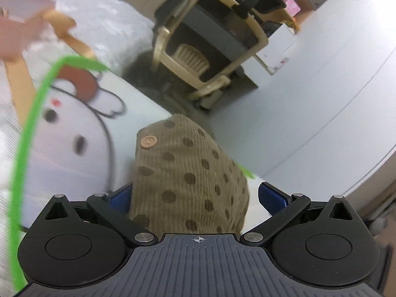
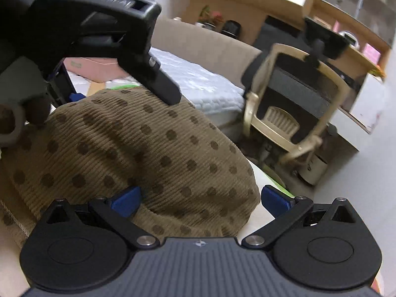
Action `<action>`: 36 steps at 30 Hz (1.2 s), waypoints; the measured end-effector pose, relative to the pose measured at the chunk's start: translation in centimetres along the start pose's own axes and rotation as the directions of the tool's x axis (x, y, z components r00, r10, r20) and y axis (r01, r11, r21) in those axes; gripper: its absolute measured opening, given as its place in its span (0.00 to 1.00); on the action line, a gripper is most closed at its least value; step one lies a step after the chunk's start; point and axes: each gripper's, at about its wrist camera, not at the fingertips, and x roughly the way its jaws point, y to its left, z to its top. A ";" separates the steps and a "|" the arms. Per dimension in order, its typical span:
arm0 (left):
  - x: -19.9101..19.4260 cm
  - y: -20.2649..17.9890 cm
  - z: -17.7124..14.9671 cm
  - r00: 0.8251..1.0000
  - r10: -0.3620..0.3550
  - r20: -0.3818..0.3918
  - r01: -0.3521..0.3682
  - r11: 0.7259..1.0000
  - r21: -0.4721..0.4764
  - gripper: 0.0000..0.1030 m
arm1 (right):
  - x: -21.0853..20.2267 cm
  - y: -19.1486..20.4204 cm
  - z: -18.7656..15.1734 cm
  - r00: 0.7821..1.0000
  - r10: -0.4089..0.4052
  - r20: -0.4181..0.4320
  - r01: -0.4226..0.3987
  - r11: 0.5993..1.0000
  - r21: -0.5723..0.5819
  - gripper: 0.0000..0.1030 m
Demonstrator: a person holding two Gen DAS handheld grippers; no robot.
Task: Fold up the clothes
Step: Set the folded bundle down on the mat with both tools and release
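A tan corduroy garment (image 1: 188, 173) with brown dots and a small peach button lies bunched on the mat. In the left wrist view it fills most of the gap of my left gripper (image 1: 196, 198), whose blue pads (image 1: 272, 195) stand wide apart, so it is open. In the right wrist view the same cloth (image 2: 148, 153) mounds between the spread fingers of my right gripper (image 2: 200, 200), also open. My left gripper (image 2: 123, 96) shows there at the upper left, over the far edge of the garment.
A white mat with a cartoon figure (image 1: 74, 128) and a green border (image 1: 27, 133) lies under the cloth. A pink box (image 2: 94, 69) and a quilted mattress (image 2: 198, 84) sit behind. A beige chair (image 2: 292, 109) stands beyond the edge, with a wooden desk (image 2: 358, 57) behind it.
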 end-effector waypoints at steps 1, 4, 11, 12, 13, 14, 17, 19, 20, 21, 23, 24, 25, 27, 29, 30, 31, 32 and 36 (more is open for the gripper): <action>-0.2 0.3 -0.3 1.000 0.027 -0.007 -0.027 1.000 0.013 1.00 | 0.2 0.0 0.0 1.000 0.008 -0.002 -0.008 1.000 0.005 1.00; -1.3 1.3 -1.0 0.995 0.098 -0.003 -0.098 0.994 0.055 1.00 | 0.1 -1.1 -0.5 0.999 0.029 -0.035 -0.028 0.998 0.051 1.00; -1.0 2.1 0.7 0.920 0.382 0.091 -0.392 0.908 0.148 1.00 | 0.2 -2.8 -0.9 0.996 0.045 -0.081 -0.037 0.994 0.105 1.00; -0.1 2.0 0.6 0.907 0.411 0.094 -0.422 0.886 0.192 1.00 | 0.2 -2.6 -1.0 0.996 0.041 -0.079 -0.033 0.994 0.102 1.00; 0.3 1.7 0.3 0.901 0.419 0.111 -0.434 0.871 0.230 1.00 | 0.2 -2.4 -1.1 0.996 0.038 -0.078 -0.030 0.995 0.098 1.00; 0.5 1.4 0.0 0.896 0.425 0.129 -0.444 0.860 0.252 1.00 | 0.2 -2.3 -1.1 0.997 0.032 -0.076 -0.025 0.995 0.095 1.00; 0.2 1.5 0.2 0.897 0.423 0.129 -0.443 0.861 0.249 1.00 | 0.3 -2.4 -1.1 0.997 0.030 -0.076 -0.023 0.996 0.091 1.00; -0.1 1.8 0.2 0.903 0.414 0.118 -0.430 0.873 0.231 1.00 | 0.3 -2.5 -1.1 0.996 0.034 -0.078 -0.026 0.995 0.093 1.00; -0.2 1.8 0.2 0.903 0.413 0.118 -0.430 0.874 0.227 1.00 | 0.3 -2.5 -1.1 0.996 0.034 -0.080 -0.027 0.995 0.096 1.00; -0.4 1.7 0.0 0.902 0.416 0.120 -0.433 0.873 0.227 1.00 | 0.2 -2.5 -1.2 0.996 0.033 -0.081 -0.024 0.994 0.103 1.00; -0.8 1.4 -0.4 0.895 0.429 0.126 -0.447 0.866 0.225 1.00 | 0.0 -2.5 -1.5 0.996 0.027 -0.085 -0.016 0.992 0.124 1.00; -1.0 1.2 -0.6 0.889 0.439 0.128 -0.457 0.861 0.224 1.00 | -0.2 -2.4 -1.7 0.996 0.023 -0.086 -0.011 0.991 0.136 1.00; -1.2 1.0 -0.7 0.884 0.449 0.131 -0.467 0.856 0.222 1.00 | -0.5 -2.3 -1.9 0.996 0.017 -0.085 -0.004 0.989 0.147 1.00; -2.0 0.4 -1.0 0.875 0.465 0.137 -0.484 0.848 0.216 1.00 | -1.4 -2.2 -2.3 0.997 0.003 -0.081 0.011 0.985 0.171 1.00; -3.5 -0.4 -2.0 0.872 0.468 0.145 -0.489 0.849 0.201 1.00 | -2.7 -2.1 -2.9 0.997 -0.007 -0.077 0.022 0.979 0.201 1.00; -4.3 -0.9 -2.8 0.874 0.461 0.150 -0.484 0.853 0.194 1.00 | -3.5 -2.1 -3.3 0.997 -0.005 -0.074 0.021 0.976 0.218 1.00; -5.2 -1.6 -4.0 0.884 0.442 0.153 -0.465 0.864 0.193 1.00 | -4.5 -2.2 -3.7 0.997 0.002 -0.071 0.015 0.971 0.238 1.00; -6.2 -2.3 -5.4 0.896 0.417 0.153 -0.441 0.876 0.195 1.00 | -5.4 -2.2 -4.1 0.998 0.010 -0.067 0.008 0.966 0.257 1.00; -9.3 -5.0 -12.0 0.937 0.331 0.112 -0.348 0.906 0.241 1.00 | -9.3 -2.4 -6.4 0.996 0.067 -0.050 -0.047 0.941 0.337 1.00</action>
